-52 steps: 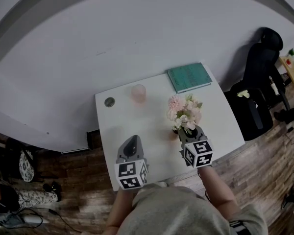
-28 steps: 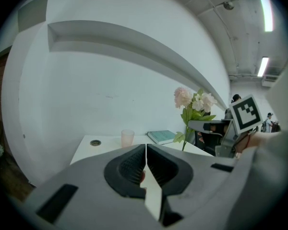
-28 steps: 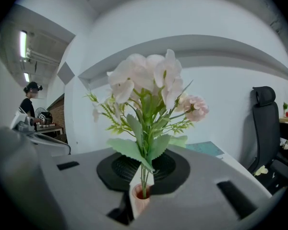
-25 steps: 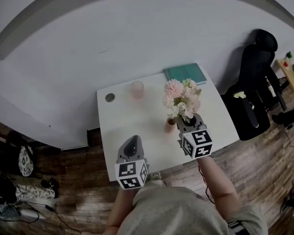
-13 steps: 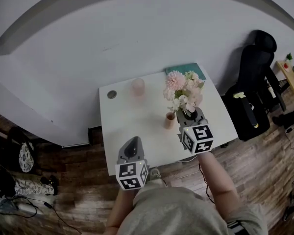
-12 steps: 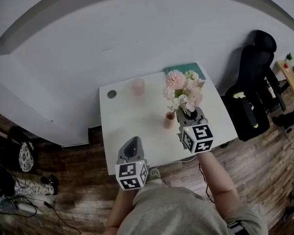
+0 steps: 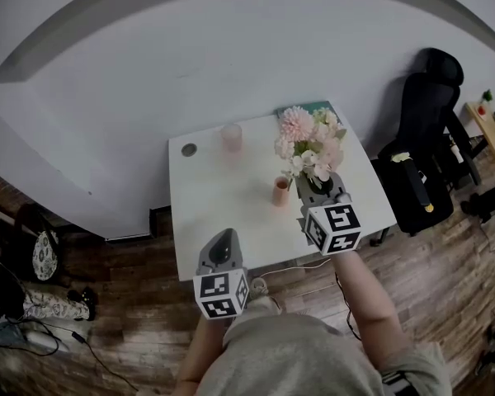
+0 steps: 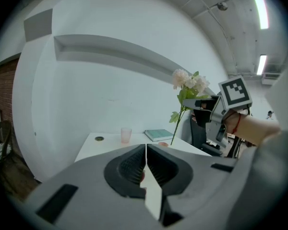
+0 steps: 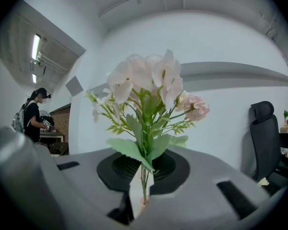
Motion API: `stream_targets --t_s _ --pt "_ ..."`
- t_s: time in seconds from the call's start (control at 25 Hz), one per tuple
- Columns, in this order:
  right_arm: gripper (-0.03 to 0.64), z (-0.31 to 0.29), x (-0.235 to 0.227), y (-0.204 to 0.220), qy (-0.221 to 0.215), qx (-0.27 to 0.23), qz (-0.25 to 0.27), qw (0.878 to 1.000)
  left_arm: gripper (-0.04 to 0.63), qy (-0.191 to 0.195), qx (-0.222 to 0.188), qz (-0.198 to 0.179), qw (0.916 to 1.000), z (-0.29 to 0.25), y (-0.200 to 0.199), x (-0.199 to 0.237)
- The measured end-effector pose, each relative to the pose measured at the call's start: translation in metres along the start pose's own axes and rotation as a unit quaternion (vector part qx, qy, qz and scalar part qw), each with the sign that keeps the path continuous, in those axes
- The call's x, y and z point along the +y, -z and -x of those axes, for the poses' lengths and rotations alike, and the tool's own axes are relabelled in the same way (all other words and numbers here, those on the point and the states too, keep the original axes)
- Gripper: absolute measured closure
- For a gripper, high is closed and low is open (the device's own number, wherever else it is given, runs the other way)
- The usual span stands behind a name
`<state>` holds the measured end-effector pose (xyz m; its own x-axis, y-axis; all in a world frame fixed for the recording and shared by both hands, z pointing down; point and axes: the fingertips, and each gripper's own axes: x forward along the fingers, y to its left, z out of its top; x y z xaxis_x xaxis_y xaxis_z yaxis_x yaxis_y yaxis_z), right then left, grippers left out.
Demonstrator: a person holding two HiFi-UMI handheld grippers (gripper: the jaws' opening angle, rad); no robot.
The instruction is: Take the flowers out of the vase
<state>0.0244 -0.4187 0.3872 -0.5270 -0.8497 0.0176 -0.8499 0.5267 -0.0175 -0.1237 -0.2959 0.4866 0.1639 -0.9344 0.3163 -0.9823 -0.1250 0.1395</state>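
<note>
A bunch of pink and white flowers [image 7: 308, 145] stands upright in my right gripper [image 7: 318, 186], which is shut on the green stems [image 9: 143, 176] just under the leaves. The small terracotta vase [image 7: 281, 191] stands on the white table [image 7: 214, 213], left of that gripper. In the left gripper view the stems [image 8: 177, 123] reach down close beside the vase's rim [image 8: 163, 144]; I cannot tell whether their ends are clear of it. My left gripper [image 7: 223, 242] hangs at the table's near edge, shut, nothing between its jaws.
A pale pink cup [image 7: 231, 136] and a small dark round disc [image 7: 189, 149] sit at the table's far side. A teal book [image 7: 313, 107] lies behind the flowers. A black office chair [image 7: 429, 114] stands right of the table. A person [image 9: 33, 114] stands far off.
My right gripper has risen with the flowers, and the vase has stayed on the table. My left gripper has drawn back from over the table to its near edge.
</note>
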Motion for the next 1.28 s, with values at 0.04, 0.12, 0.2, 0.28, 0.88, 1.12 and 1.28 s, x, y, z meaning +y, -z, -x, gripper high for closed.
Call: stream_targets --t_s 0.04,0.12,0.2,0.28,0.88,1.12,1.28 --pt "0.578 0.006 0.002 0.000 -0.001 -0.001 -0.001 1.000 0.586 -0.001 -0.001 0.000 1.0000 0.004 0.002 -0.002" --pt "0.578 0.017 0.006 0.000 -0.004 -0.003 -0.001 1.000 0.586 -0.002 -0.002 -0.001 1.0000 0.013 0.005 -0.007" --pt "0.578 0.029 0.008 -0.001 -0.006 -0.005 -0.002 1.000 0.586 -0.003 -0.004 -0.002 1.0000 0.020 0.008 -0.013" --pt "0.578 0.042 0.010 -0.001 -0.007 -0.007 -0.002 1.000 0.586 -0.003 -0.006 -0.002 1.0000 0.028 0.011 -0.021" --pt "0.578 0.139 0.040 0.003 -0.015 -0.012 -0.005 1.000 0.586 -0.002 -0.012 -0.004 0.9999 0.095 0.045 -0.060" --pt "0.578 0.175 0.046 0.007 -0.013 -0.010 -0.011 1.000 0.586 0.001 -0.015 -0.006 0.9999 0.117 0.052 -0.072" --pt "0.578 0.199 0.051 0.016 -0.012 -0.007 -0.015 1.000 0.586 0.001 -0.017 -0.007 0.9998 0.133 0.060 -0.079"
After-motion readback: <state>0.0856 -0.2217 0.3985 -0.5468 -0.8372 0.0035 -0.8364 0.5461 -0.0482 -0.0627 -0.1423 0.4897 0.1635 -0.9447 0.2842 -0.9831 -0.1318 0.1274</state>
